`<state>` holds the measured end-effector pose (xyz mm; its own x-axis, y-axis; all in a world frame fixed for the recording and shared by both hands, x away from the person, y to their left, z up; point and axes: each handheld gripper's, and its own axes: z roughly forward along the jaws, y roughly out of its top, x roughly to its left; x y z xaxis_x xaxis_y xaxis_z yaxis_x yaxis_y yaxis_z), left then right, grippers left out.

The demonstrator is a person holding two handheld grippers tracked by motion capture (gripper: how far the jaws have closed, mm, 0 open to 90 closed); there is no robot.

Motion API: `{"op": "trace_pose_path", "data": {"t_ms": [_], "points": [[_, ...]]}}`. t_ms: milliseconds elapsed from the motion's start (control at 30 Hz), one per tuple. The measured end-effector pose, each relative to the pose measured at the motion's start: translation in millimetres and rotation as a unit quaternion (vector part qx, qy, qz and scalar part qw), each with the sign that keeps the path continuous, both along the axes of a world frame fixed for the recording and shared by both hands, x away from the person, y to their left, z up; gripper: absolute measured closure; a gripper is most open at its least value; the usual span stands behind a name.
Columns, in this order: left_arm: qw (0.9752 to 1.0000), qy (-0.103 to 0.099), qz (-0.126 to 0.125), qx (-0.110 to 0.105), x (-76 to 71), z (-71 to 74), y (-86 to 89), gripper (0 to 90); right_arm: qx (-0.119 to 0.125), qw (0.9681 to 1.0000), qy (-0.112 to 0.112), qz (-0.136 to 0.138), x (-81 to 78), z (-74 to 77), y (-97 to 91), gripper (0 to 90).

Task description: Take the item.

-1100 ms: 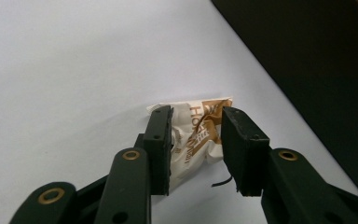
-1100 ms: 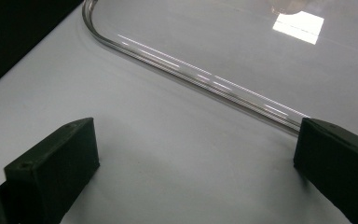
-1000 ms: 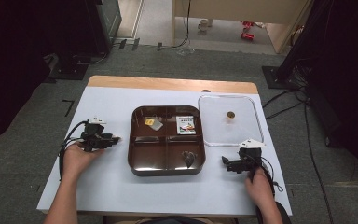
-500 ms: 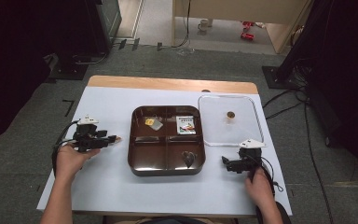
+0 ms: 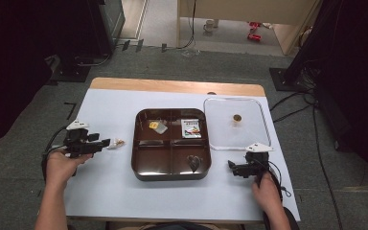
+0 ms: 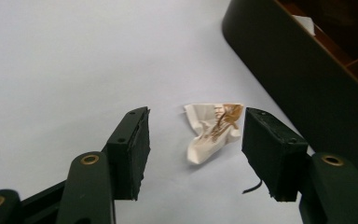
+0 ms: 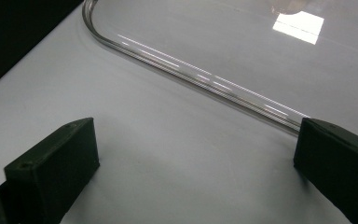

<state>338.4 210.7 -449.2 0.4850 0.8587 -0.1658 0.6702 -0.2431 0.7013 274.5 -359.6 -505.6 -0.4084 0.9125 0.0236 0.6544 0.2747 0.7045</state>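
Note:
A crumpled white and gold wrapper (image 5: 118, 143) lies on the white table, just left of the dark brown four-part tray (image 5: 151, 160). My left gripper (image 5: 106, 142) points at it from the left. In the left gripper view the wrapper (image 6: 213, 130) rests between and just beyond the tips of that gripper (image 6: 196, 116). Its jaws have just been opening and neither pad touches the wrapper. My right gripper (image 5: 233, 167) is open right of the tray, low over the table. Nothing lies between the jaws of the right gripper (image 7: 196, 128).
The tray holds a small yellow and silver wrapper (image 5: 158, 126), a printed packet (image 5: 190, 128) and a dark heart shape (image 5: 193, 162). A clear lid (image 5: 220, 139) with a brown knob (image 5: 237, 117) lies at the right; its rim (image 7: 205, 74) runs just beyond the right gripper.
My left hand has drawn back to the left, away from the tray. Its jaws have spread, and the wrapper now lies on the table in front of them. The right hand has stayed put.

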Motion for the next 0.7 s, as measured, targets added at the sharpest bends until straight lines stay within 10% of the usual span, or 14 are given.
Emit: {"op": "trace_pose_path", "data": {"t_ms": [700], "points": [[0.998,0.021,0.037,0.048,0.1,-26.8,24.8,33.5,-0.001,1.0,0.0,0.001,0.0,0.0,-0.1,0.0]]}}
